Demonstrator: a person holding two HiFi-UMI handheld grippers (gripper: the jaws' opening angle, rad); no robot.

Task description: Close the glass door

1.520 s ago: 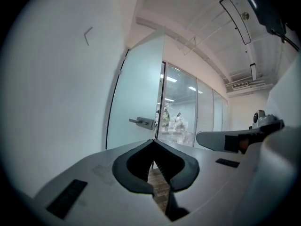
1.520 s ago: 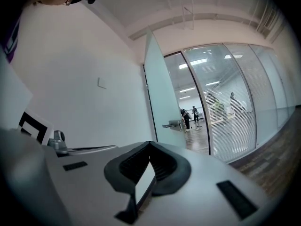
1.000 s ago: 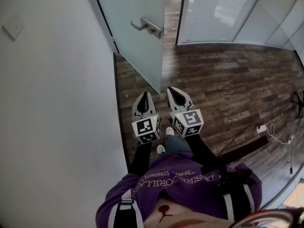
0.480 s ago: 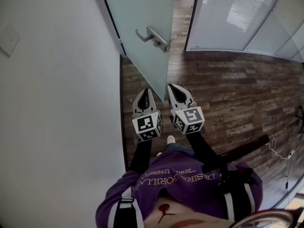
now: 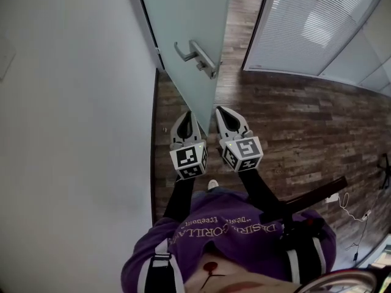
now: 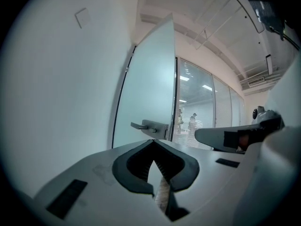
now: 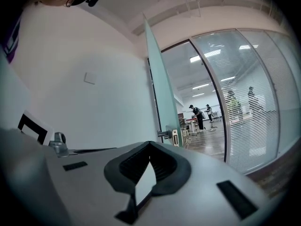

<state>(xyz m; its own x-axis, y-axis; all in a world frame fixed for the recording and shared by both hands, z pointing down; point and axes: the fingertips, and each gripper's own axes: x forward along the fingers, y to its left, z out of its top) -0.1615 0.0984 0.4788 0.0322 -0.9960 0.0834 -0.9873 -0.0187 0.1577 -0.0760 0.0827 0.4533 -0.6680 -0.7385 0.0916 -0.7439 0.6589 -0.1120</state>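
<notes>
The frosted glass door (image 5: pixel 183 23) stands ajar, its free edge turned toward me, and a metal lever handle (image 5: pixel 197 57) sticks out of it. I hold both grippers level and side by side just short of that edge. The left gripper (image 5: pixel 188 115) is shut and empty, and sits under the door's lower corner in the head view. To the right of the edge, the right gripper (image 5: pixel 221 110) is shut with nothing in it. In the left gripper view the door (image 6: pixel 150 79) and handle (image 6: pixel 149 126) lie straight ahead. The right gripper view shows the door (image 7: pixel 162 93) edge-on with its handle (image 7: pixel 171 134).
A white wall (image 5: pixel 73 133) runs close along the left. A glass partition with blinds (image 5: pixel 311 29) stands at the right of the doorway. Dark wood flooring (image 5: pixel 293 127) spreads to the right, with cables (image 5: pixel 351 203) lying on it. People (image 7: pixel 197 117) are far beyond the doorway.
I have stepped toward the door: its edge and handle have come closer and lower in the head view. Both grippers travelled forward together and stayed shut.
</notes>
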